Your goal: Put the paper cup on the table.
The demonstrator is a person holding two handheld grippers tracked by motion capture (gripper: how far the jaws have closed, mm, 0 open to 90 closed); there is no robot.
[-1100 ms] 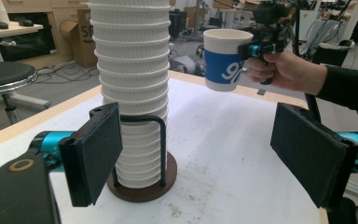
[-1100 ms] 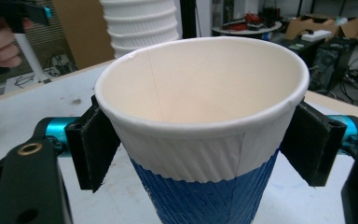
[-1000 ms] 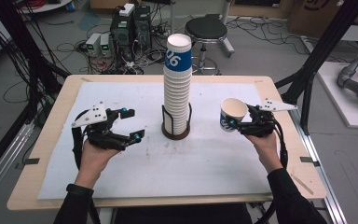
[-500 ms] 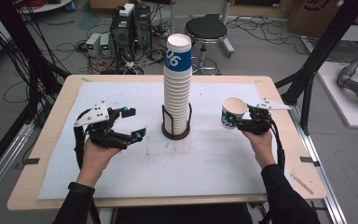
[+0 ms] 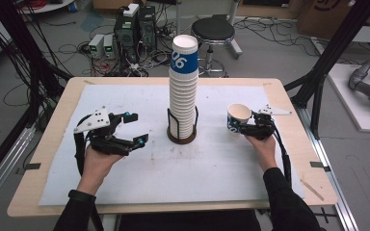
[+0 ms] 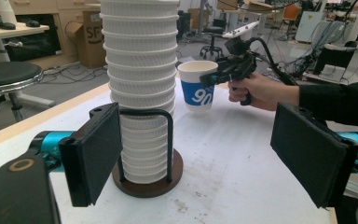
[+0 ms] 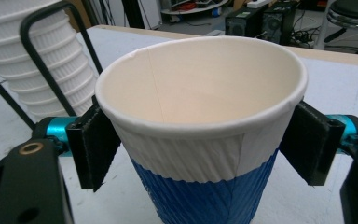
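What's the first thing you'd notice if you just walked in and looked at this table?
The tall stack of paper cups in a round black holder in the middle of the table, rising well above everything else on it. Next, the single blue-and-white cup to its right, clamped upright in the right gripper, while the left gripper waits open and empty on the other side.

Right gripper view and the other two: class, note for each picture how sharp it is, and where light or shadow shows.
Right gripper view: the cup is sharp, its inside evenly lit, no glare; the stool behind is soft. Left gripper view: the stack and holder are clear, the near jaws slightly blurred. High view: flat overhead light, faint shadows under the left gripper and right gripper, image somewhat soft.
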